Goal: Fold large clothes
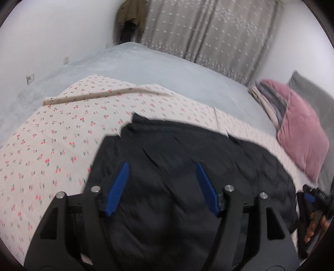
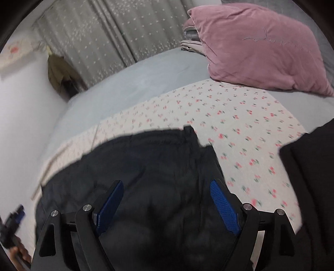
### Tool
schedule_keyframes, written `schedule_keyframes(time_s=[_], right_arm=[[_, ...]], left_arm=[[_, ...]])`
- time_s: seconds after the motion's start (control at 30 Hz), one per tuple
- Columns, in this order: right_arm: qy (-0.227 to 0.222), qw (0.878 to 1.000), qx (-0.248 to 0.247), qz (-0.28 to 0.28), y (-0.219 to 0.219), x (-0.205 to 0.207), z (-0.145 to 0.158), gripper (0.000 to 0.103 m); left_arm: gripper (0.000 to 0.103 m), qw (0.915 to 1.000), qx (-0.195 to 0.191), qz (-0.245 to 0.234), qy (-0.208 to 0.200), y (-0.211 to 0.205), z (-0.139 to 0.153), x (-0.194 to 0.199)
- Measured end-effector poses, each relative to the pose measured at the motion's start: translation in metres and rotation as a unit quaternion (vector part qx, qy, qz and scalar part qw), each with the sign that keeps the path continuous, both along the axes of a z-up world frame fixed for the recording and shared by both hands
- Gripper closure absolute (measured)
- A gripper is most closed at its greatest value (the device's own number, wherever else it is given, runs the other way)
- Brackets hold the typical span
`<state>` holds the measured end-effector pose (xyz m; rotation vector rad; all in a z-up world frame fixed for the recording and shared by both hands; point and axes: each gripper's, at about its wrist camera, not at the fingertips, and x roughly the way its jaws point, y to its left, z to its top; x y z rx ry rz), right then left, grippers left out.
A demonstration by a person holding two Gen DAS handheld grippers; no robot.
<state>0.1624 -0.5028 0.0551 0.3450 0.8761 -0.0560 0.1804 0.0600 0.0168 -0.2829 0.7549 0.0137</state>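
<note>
Black garment (image 1: pixel 187 166) flat; both tongs (image 1: pixel 161 166) (image 2: pixel 167 185) spread above.

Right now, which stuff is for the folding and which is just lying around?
For the folding:
- black garment
- cherry-print cloth under it
- left gripper, open
- right gripper, open

Just lying about:
- pink pillow
- folded pile behind the pillow
- blue bedcover
- curtain
- olive coat in the corner
</note>
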Motion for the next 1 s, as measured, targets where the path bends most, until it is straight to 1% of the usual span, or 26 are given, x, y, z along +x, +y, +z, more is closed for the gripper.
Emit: schedule_keyframes(time_s=[0.07,0.1,0.23,0.33,0.43,0.53,0.6,0.73,1.0], right_arm=[[0.000,1.000,0.017,0.014,0.006,-0.018,0.000,0.017],[-0.004,1.000,0.016,0.019,0.010,-0.026,0.002,0.017],[-0.018,0.998,-0.027,0.056,0.037,-0.045,0.002,0.017],[0.002,0.996,-0.050,0.078,0.051,-0.039,-0.016,0.017],[0.035,0.993,-0.074,0.084,0.055,-0.027,-0.038,0.017],[0.050,0.992,-0.075,0.092,0.056,-0.021,-0.053,0.017],[0.056,0.992,-0.068,0.095,0.054,-0.018,-0.060,0.017],[0.066,0.992,-0.047,0.093,0.049,-0.013,-0.075,0.015],[0.078,0.989,-0.072,0.098,0.056,-0.006,-0.092,0.011]], left_arm=[[0.033,0.9996,0.023,-0.009,0.009,-0.015,-0.005,-0.012],[0.033,0.9992,0.036,-0.010,0.014,-0.021,-0.009,-0.014],[0.033,0.9973,0.056,-0.018,0.044,-0.033,-0.030,-0.020],[0.033,0.9956,0.077,-0.012,0.053,-0.034,-0.038,-0.016],[0.033,0.9951,0.071,-0.010,0.068,-0.032,-0.046,-0.011],[0.033,0.9948,0.048,-0.001,0.091,-0.023,-0.059,-0.004],[0.032,0.9943,0.043,0.005,0.097,-0.020,-0.064,-0.002],[0.032,0.9930,0.050,0.006,0.107,-0.019,-0.071,0.001],[0.031,0.9917,0.062,0.004,0.113,-0.022,-0.074,0.004]])
